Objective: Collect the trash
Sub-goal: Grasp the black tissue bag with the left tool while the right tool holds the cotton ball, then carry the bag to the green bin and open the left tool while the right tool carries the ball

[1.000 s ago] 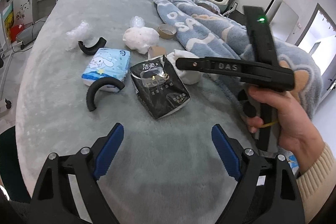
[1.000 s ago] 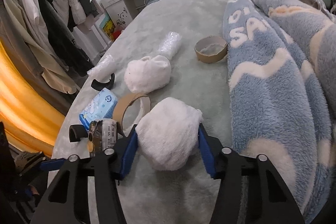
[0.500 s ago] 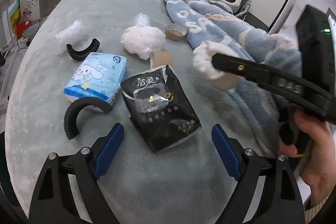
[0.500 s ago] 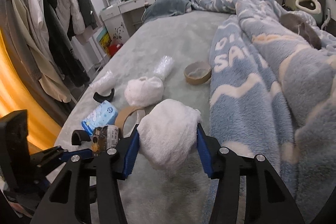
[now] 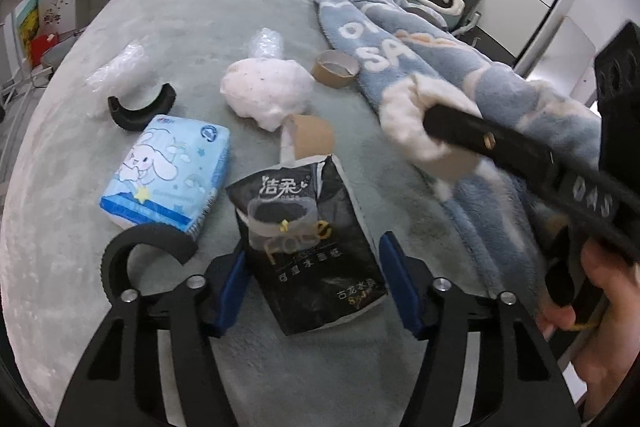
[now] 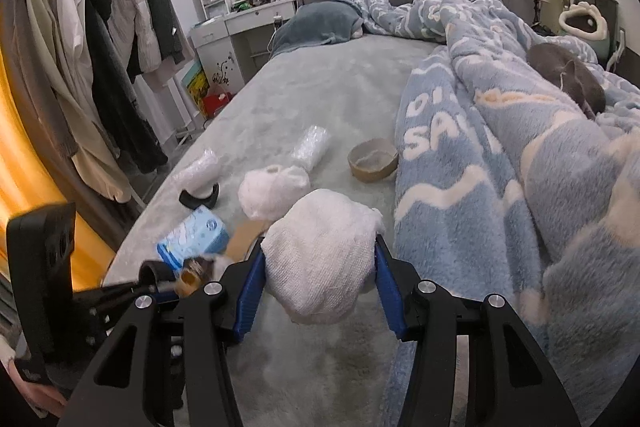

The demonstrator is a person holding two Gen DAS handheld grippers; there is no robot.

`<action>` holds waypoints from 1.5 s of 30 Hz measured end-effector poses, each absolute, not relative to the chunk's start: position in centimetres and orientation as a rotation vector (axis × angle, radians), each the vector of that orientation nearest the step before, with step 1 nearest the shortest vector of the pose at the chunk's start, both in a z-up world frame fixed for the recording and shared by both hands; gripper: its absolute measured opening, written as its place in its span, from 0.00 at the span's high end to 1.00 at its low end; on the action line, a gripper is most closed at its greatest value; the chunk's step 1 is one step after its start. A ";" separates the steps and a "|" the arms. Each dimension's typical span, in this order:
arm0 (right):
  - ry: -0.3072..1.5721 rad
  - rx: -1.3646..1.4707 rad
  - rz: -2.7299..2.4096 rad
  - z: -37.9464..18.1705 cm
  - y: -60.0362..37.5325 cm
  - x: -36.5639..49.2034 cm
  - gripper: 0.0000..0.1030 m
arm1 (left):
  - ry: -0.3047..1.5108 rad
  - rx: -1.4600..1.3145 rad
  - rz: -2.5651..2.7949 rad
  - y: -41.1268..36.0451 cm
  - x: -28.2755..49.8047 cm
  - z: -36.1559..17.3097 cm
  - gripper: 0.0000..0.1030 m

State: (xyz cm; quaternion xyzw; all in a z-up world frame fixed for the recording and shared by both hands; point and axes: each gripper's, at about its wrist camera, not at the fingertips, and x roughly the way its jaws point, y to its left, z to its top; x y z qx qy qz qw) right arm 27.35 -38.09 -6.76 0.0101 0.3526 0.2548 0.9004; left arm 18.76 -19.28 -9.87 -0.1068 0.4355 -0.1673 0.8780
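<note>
The right gripper is clamped on a crumpled white fluffy paper wad, held clear above the grey-green bedspread. The left gripper straddles the black plastic tissue packet lying on the bed, and its jaws have just been closing around it, though pad contact looks incomplete. In my judgement the pick-up of that packet is under way: next the blue pads must press both of its edges before lifting.
</note>
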 end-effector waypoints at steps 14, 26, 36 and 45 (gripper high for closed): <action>0.678 0.055 0.506 -3.4 -33.8 28.7 0.50 | 0.772 -0.046 -0.397 -16.2 16.2 -5.4 0.41; 0.669 0.021 0.602 -2.6 -24.7 29.3 0.50 | 0.773 -0.084 -0.218 -5.5 17.7 -4.7 0.41; 0.682 -0.004 0.704 -2.6 -17.3 29.0 0.50 | 0.851 -0.155 -0.083 2.8 17.0 -6.3 0.40; 0.723 -0.056 0.791 -3.5 -11.1 27.5 0.50 | 0.950 -0.173 0.010 7.8 16.5 -8.5 0.40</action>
